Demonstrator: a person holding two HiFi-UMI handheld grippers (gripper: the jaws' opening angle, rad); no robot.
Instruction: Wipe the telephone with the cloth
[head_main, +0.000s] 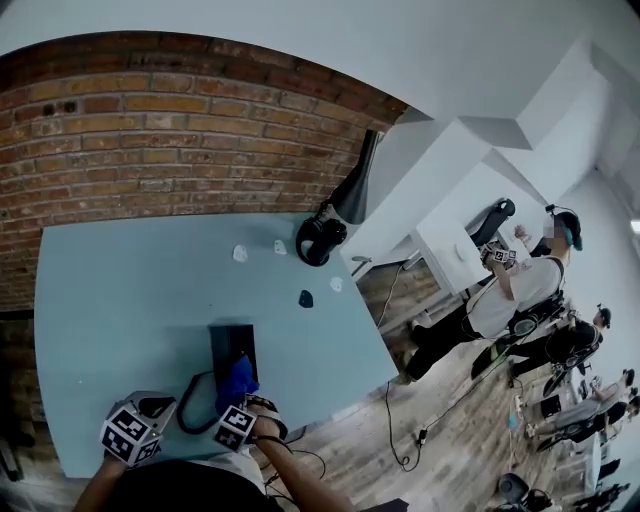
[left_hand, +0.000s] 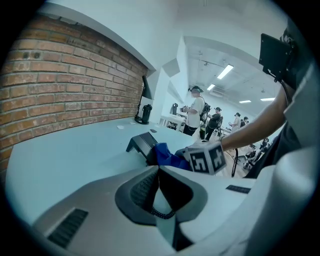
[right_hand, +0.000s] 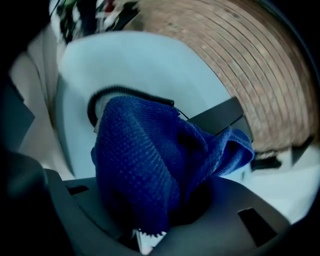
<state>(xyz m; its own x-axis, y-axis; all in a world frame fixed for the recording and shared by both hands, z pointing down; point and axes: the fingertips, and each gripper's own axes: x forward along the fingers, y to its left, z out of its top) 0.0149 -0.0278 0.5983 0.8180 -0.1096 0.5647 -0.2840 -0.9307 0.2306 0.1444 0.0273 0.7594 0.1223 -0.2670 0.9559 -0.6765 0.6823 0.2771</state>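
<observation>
My left gripper (left_hand: 159, 170) has its jaws a little apart with nothing pinched. The coiled cord (left_hand: 159, 214) shows low in the gap between them, and I can't tell if it runs between the pads or lies on the table (left_hand: 65, 150) beneath. The telephone (left_hand: 141, 144) sits on the table straight ahead of these jaws, well beyond their tips.

I judge the telephone to be a rigid plastic body, light enough to skid on this smooth top when pushed. The springy cord would tug it too. I would brace it with the left jaws on the side of the base, away from the cord.

The cloth (right_hand: 145, 165) is blue, knitted and limp. It bunches rather than slides, so it should wipe well but may snag the cord. The right gripper (right_hand: 160, 215) is clamped on it: a fold is trapped deep between the jaws, and a fat wad spills forward past the tips. That wad hangs over the near end of the telephone, which lies just beyond and right of the tips. Contact looks likely, though I can't confirm it. That hold seems sound, since the loose wad does the wiping.

No container takes part here. A black jug-shaped thing (head_main: 320, 240) stands far ahead of both grippers, and I cannot see inside it.
</observation>
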